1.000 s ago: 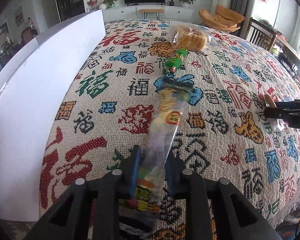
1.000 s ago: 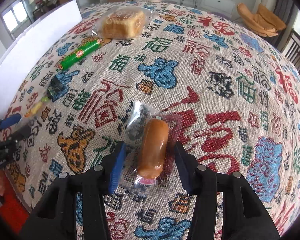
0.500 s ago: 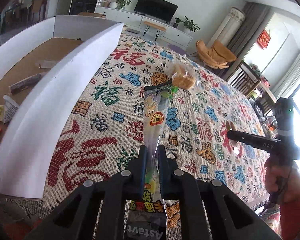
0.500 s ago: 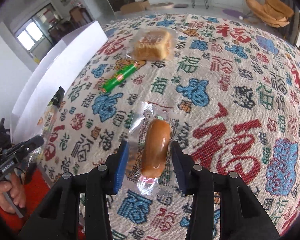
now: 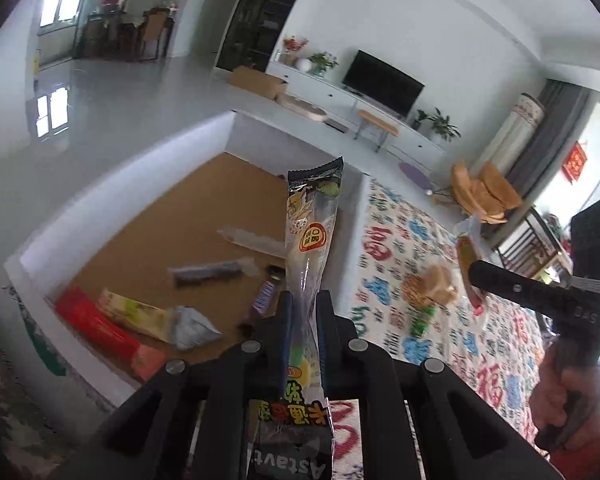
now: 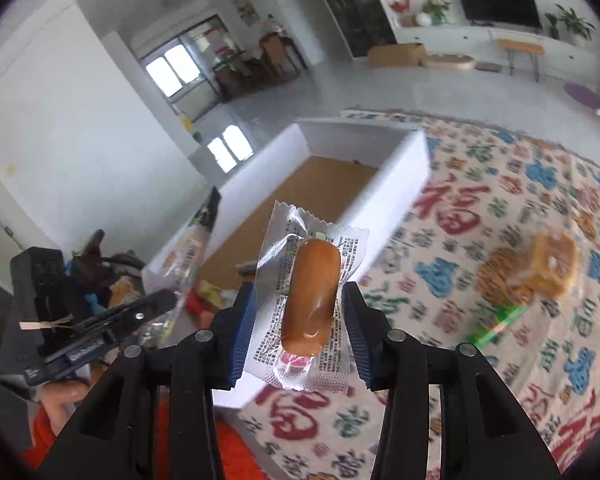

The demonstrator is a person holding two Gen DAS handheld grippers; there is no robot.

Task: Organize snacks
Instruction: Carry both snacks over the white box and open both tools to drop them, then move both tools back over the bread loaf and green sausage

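Observation:
My left gripper (image 5: 303, 312) is shut on a long clear snack packet (image 5: 311, 236) and holds it upright above the near edge of the white box (image 5: 112, 184) with a brown floor. My right gripper (image 6: 300, 312) is shut on a wrapped sausage-shaped bun (image 6: 310, 300), lifted off the cloth, with the white box (image 6: 384, 196) just beyond it. The left gripper with its packet (image 6: 188, 248) shows at the left of the right wrist view; the right gripper's body (image 5: 540, 296) shows at the right of the left wrist view.
Several snacks lie in the box: a red packet (image 5: 96, 324), a yellow-green packet (image 5: 136, 312), a dark bar (image 5: 208, 272). On the patterned cloth (image 6: 540, 208) lie a wrapped bread (image 6: 548, 264) and a green stick (image 6: 496, 324).
Both grippers have lifted their snacks off the cloth and swung left toward the white box. The left packet now hangs over the box's edge.

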